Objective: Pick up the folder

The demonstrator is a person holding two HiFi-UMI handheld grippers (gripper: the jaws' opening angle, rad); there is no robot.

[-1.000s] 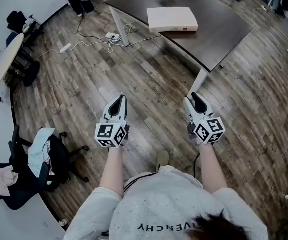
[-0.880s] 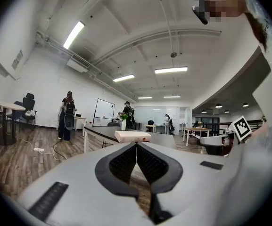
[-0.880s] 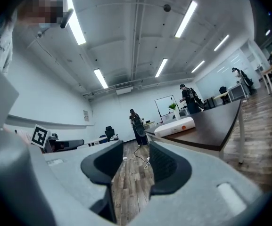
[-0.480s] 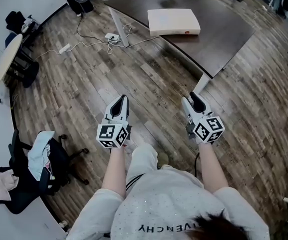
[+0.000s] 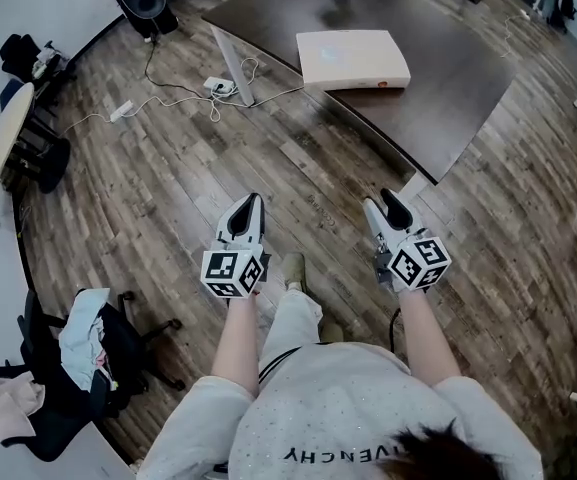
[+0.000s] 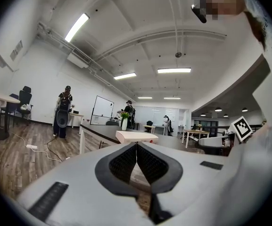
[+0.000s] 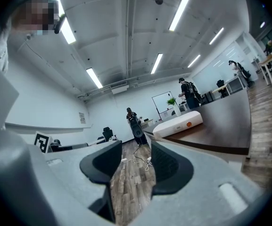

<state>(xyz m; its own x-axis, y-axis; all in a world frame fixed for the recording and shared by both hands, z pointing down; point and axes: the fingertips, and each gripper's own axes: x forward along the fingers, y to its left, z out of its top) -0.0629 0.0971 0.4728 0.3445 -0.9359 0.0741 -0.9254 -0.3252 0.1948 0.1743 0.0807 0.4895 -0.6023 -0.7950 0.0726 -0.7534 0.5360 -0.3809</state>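
My left tongs (image 5: 251, 200) are closed tip to tip on nothing. My right tongs (image 5: 380, 200) stand partly open, also empty. Both are held level above the wood floor (image 5: 168, 188). Beyond them, the folder (image 5: 353, 58) lies flat on the dark table (image 5: 448, 78), close to its near edge.

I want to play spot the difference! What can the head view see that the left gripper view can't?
Only the head view shows the chair piled with clothes. Only the left gripper view shows ceiling lights, a whiteboard and people standing far off. Both show the folder on the dark table and the wooden floor.
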